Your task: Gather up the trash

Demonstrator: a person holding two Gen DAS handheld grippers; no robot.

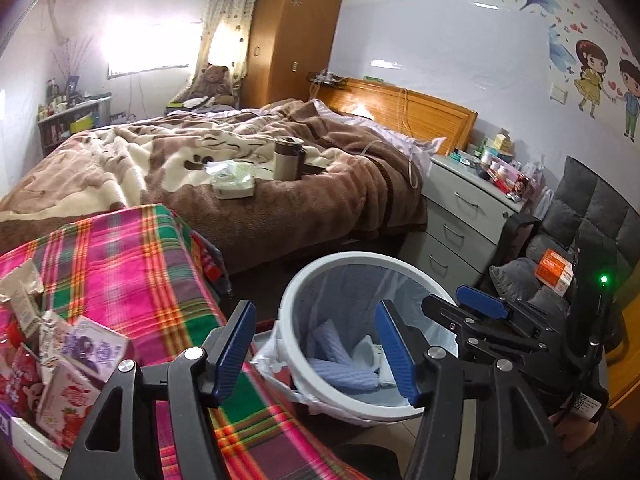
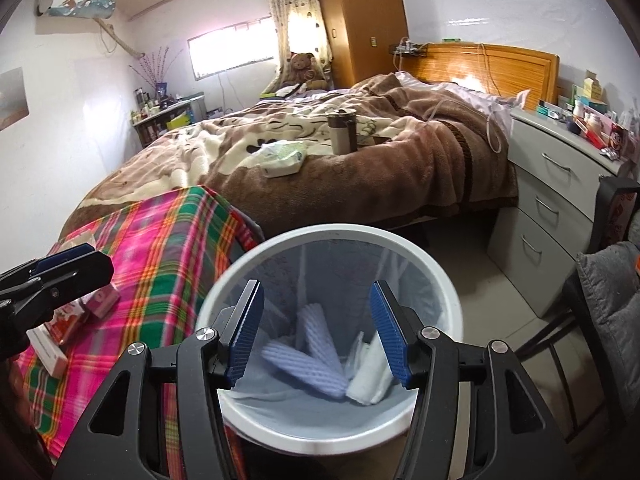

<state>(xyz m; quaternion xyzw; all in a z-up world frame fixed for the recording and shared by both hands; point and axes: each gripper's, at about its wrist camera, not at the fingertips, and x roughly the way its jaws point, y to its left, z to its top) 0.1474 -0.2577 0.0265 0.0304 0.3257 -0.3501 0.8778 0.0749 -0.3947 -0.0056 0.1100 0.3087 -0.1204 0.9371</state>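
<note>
Both grippers hang over the white bin (image 2: 440,276) on the floor beside the plaid-covered worktop (image 1: 132,264), the left gripper (image 1: 316,350) and right gripper (image 2: 318,332) each with fingers parted and nothing between them. Blue foam sleeves (image 2: 308,364) and white scraps (image 2: 370,376) lie in the bin; more packets (image 1: 76,360) crowd the worktop's near left corner

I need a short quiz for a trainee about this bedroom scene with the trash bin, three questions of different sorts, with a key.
1. True or false: the right tongs hold a piece of trash.
2. What lies inside the round white plastic bin?
A. bottles
B. pale blue foam nets and white paper
C. nothing
3. Fill in: the small pink cartons lie on a ____ cloth.

Key: 1 false, the jaws stand open and empty; 2 B; 3 plaid (pink and green).
</note>
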